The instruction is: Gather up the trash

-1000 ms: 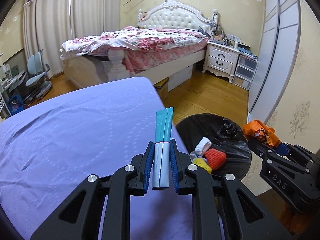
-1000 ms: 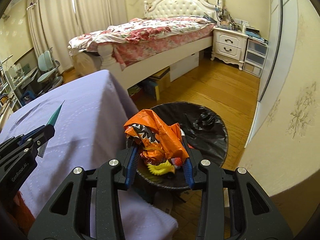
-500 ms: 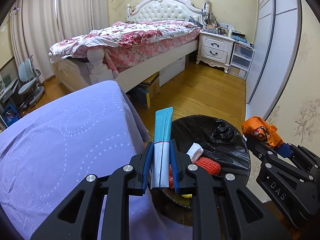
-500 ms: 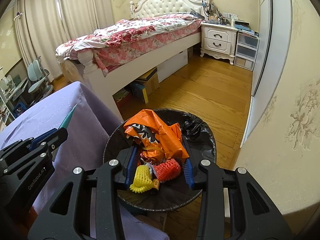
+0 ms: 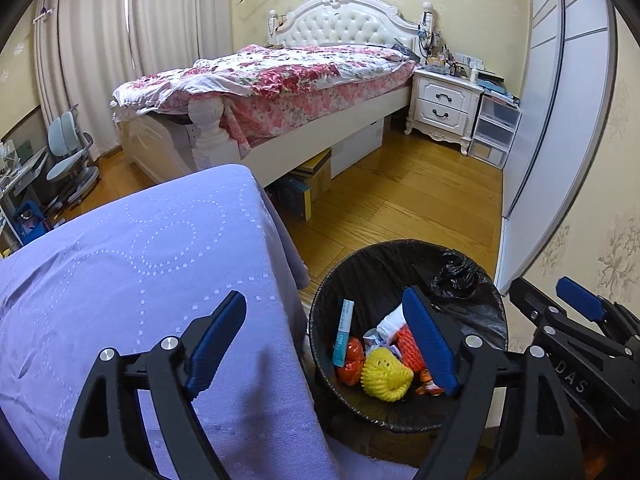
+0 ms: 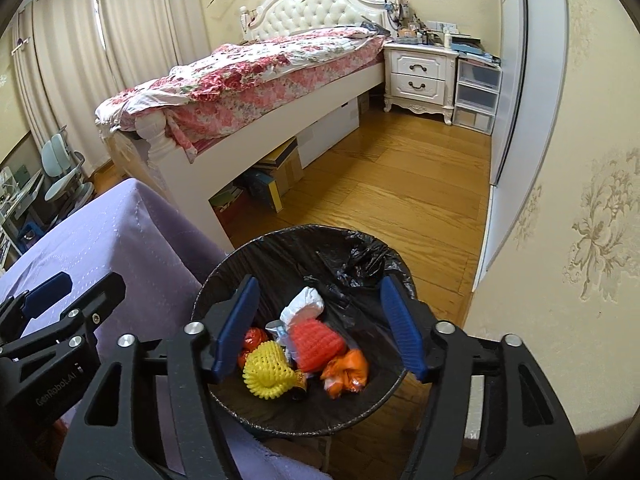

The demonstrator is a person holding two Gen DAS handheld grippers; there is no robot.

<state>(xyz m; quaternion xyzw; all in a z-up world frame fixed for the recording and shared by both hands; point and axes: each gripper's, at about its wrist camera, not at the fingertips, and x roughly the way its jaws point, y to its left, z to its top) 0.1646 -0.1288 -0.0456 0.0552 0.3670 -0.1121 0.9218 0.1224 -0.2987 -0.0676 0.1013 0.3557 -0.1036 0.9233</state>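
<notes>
A black-lined trash bin [image 5: 400, 246] [image 6: 296, 236] stands on the floor beside the purple-clothed table [image 5: 140, 280]. My left gripper [image 5: 324, 304] hangs over the bin's near left edge, its jaws opening with nothing between them. A teal packet [image 5: 343, 332] lies in the bin against its left wall. My right gripper [image 6: 320, 286] is above the bin, jaws opening and also holding nothing. Below it an orange wrapper [image 6: 346, 368] rests among a yellow foam net [image 6: 268, 372], a red foam net [image 6: 316, 340] and crumpled white paper [image 6: 306, 304].
The yellow wallpapered wall [image 6: 560, 240] and a sliding wardrobe door [image 5: 560, 120] stand close on the right. A bed [image 5: 280, 80] with boxes under it, a white nightstand [image 5: 444, 104] and plastic drawers [image 5: 496, 128] line the far side of the wooden floor [image 5: 400, 200].
Both grippers moved from the table side to over the bin and opened. The teal packet left the left gripper and the orange wrapper left the right; both now lie in the bin.
</notes>
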